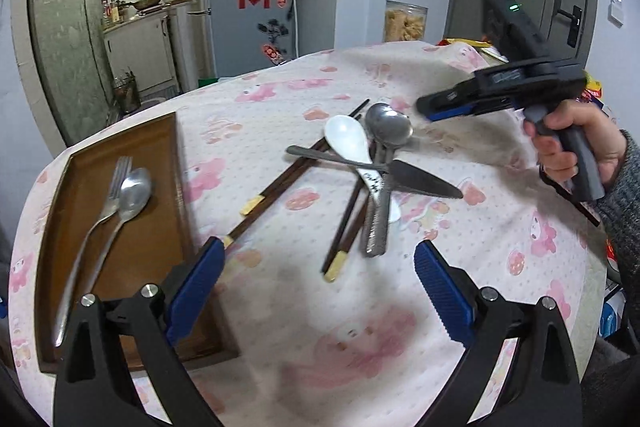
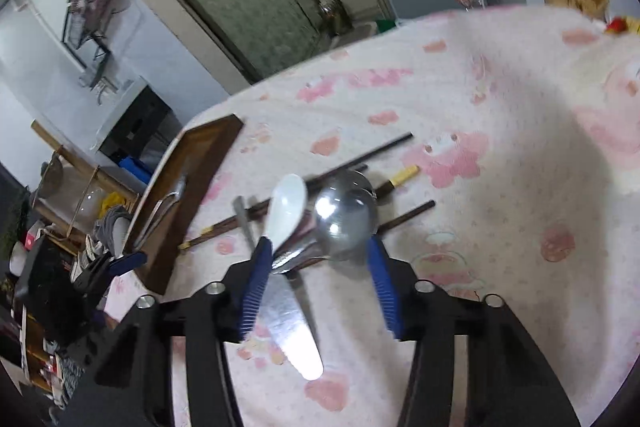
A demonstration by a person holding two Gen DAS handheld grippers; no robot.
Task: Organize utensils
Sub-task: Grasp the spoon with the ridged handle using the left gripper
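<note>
The job looks barely started. In the tray (image 1: 120, 267) at the left of the bench (image 1: 500, 247) lie a fork (image 1: 105, 205) and a spoon (image 1: 134, 193), side by side, the spoon's bowl overlapping the fork's neck. Everything else is a heap near the middle of the bench: a white spoon (image 1: 350, 143), a steel spoon (image 1: 390, 127), a knife (image 1: 424, 181) lying across them, and dark chopsticks (image 1: 280, 187) crossing under the rest. All of that remains to be sorted, by my reckoning.

The left gripper (image 1: 320, 281) hovers low near the tray's near-right corner, jaws wide apart and holding nothing. The right gripper (image 2: 320, 279) hangs over the heap from the far right side, jaws well apart with the steel spoon's (image 2: 346, 215) bowl and the white spoon (image 2: 286, 211) showing between them; I judge nothing is gripped, though whether a pad touches anything I cannot tell.

Hard to make out: how many chopsticks there are, since they run under the spoons. A patterned metal handle (image 1: 376, 227) pokes out of the heap's near side, and which piece it belongs to is unclear. In the right wrist view the knife blade (image 2: 292, 323) is blurred and partly behind the left pad, and the tray (image 2: 188, 195) is seen edge-on, so its contents barely show. The left gripper's body hides the tray's near end.
</note>
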